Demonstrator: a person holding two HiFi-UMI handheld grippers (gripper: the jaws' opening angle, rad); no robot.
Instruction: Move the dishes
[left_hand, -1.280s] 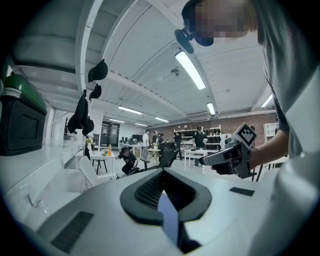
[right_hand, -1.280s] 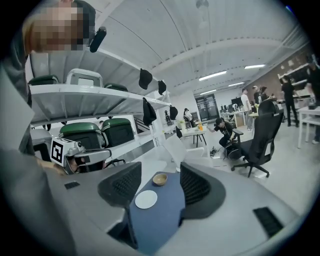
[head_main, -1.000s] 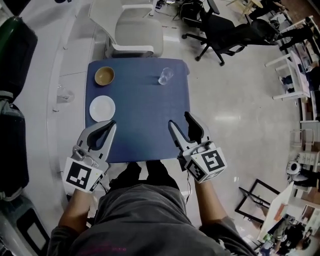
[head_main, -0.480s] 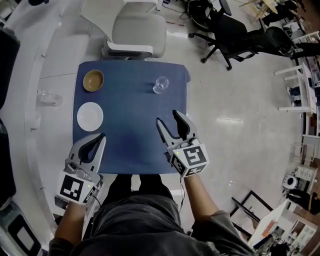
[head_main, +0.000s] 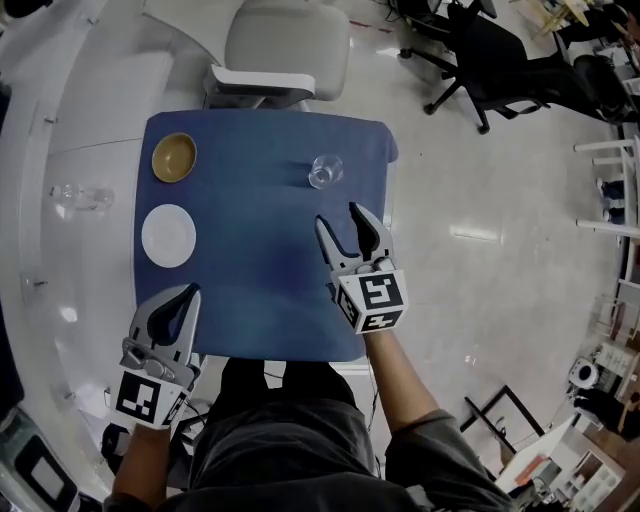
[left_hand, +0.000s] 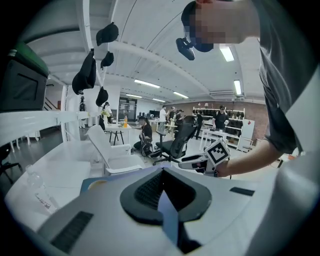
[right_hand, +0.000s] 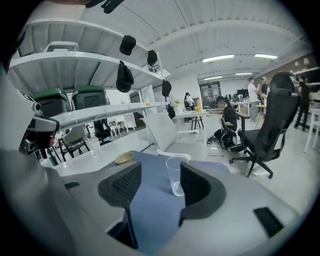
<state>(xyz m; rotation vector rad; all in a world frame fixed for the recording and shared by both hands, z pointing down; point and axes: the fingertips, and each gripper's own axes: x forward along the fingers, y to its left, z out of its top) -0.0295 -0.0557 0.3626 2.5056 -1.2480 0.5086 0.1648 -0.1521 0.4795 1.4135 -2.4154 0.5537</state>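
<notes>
Starting stage, I judge: tan bowl (head_main: 174, 157), white plate (head_main: 168, 235), clear cup (head_main: 325, 171) sit on blue counter (head_main: 260, 290), none gripped. My right tool (head_main: 340, 216): jaws apart, short of the cup; my left tool (head_main: 183, 295): closed, empty.

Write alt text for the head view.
Over a blue table, the open right gripper points at a clear glass; the shut left gripper is at the near-left corner. A white plate and tan bowl sit along the left side.

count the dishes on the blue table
3. A brown bowl at the far left corner, a white plate nearer along the left edge, a clear glass far right, ahead of the right gripper. None looks hidden.
</notes>
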